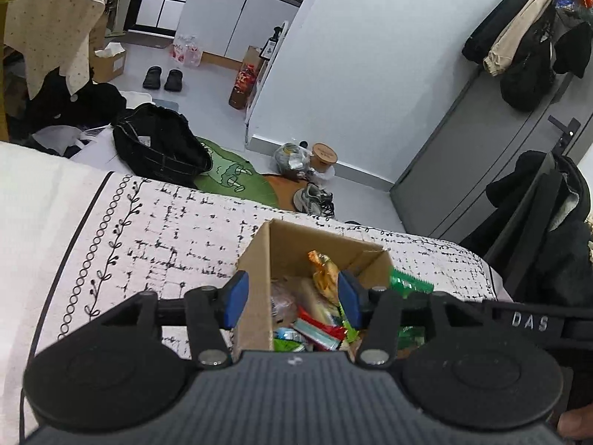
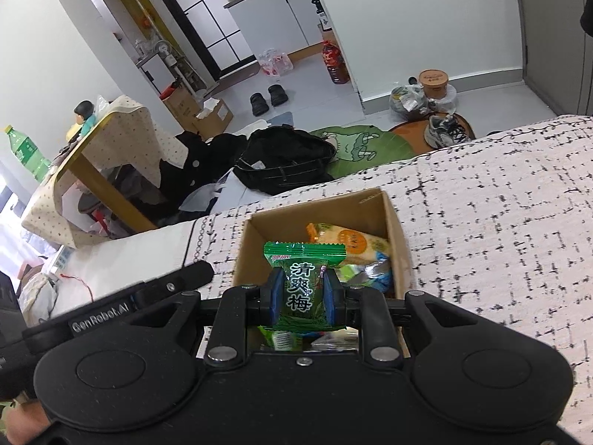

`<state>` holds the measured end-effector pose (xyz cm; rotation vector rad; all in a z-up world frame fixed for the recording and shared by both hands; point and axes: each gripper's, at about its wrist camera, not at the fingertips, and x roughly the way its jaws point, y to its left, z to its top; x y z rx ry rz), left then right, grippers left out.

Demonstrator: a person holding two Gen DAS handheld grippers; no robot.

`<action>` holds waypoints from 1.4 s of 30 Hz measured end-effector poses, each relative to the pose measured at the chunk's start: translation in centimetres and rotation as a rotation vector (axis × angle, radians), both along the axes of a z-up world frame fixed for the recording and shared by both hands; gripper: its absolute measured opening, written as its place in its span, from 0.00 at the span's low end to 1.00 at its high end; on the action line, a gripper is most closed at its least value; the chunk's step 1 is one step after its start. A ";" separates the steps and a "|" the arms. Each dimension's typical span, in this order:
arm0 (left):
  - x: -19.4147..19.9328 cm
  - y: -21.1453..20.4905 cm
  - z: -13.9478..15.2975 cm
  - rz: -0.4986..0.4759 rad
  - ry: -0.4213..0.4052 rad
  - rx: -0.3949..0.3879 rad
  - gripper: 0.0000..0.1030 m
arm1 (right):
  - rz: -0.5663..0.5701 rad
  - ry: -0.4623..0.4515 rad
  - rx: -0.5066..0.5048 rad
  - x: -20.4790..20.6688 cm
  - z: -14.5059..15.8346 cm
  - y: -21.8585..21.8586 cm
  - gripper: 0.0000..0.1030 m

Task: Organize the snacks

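A brown cardboard box (image 1: 259,259) stands on a white patterned cloth (image 1: 148,230) and holds several snack packets (image 1: 318,319). My left gripper (image 1: 292,296) is open, its blue pads straddling the box's left wall, one outside and one inside. In the right wrist view the box (image 2: 398,230) holds an orange-and-cream packet (image 2: 348,241) and others. My right gripper (image 2: 302,291) is shut on a green plum-candy packet (image 2: 302,285), held above the box's near edge. That packet's end shows in the left wrist view (image 1: 409,282).
Beyond the cloth's far edge the floor holds a black bag (image 1: 159,144), a green mat (image 1: 229,174), sneakers (image 1: 313,198), slippers (image 1: 163,78) and an oil bottle (image 1: 242,83). A table with a dotted cloth (image 2: 107,144) stands at left. Coats hang on a grey door (image 1: 526,44).
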<state>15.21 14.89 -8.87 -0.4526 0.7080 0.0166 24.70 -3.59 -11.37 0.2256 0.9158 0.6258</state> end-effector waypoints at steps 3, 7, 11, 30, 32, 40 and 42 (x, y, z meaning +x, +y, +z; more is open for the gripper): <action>-0.5 0.2 0.0 0.005 0.000 0.007 0.52 | 0.020 -0.014 0.025 0.0 0.2 0.8 0.23; -1.0 0.5 0.0 0.034 -0.002 0.023 0.65 | 0.027 -0.032 0.049 0.6 0.6 1.5 0.35; -1.1 0.2 0.3 0.043 -0.006 0.044 0.69 | 0.003 -0.030 0.059 0.8 0.6 0.4 0.44; -2.0 -3.7 1.6 0.027 -0.021 0.087 0.81 | -0.076 -0.051 -0.050 -0.1 1.5 -9.4 0.78; -2.1 -4.6 2.1 0.003 -0.022 0.101 0.81 | -0.069 -0.053 -0.059 -0.3 1.7 -10.4 0.80; -3.4 -7.7 2.7 -0.116 0.008 0.173 0.84 | -0.086 -0.076 -0.075 -1.6 2.3 -14.0 0.90; -3.8 -8.1 2.8 -0.123 0.024 0.176 0.84 | -0.088 -0.080 -0.080 -2.0 2.5 -14.8 0.91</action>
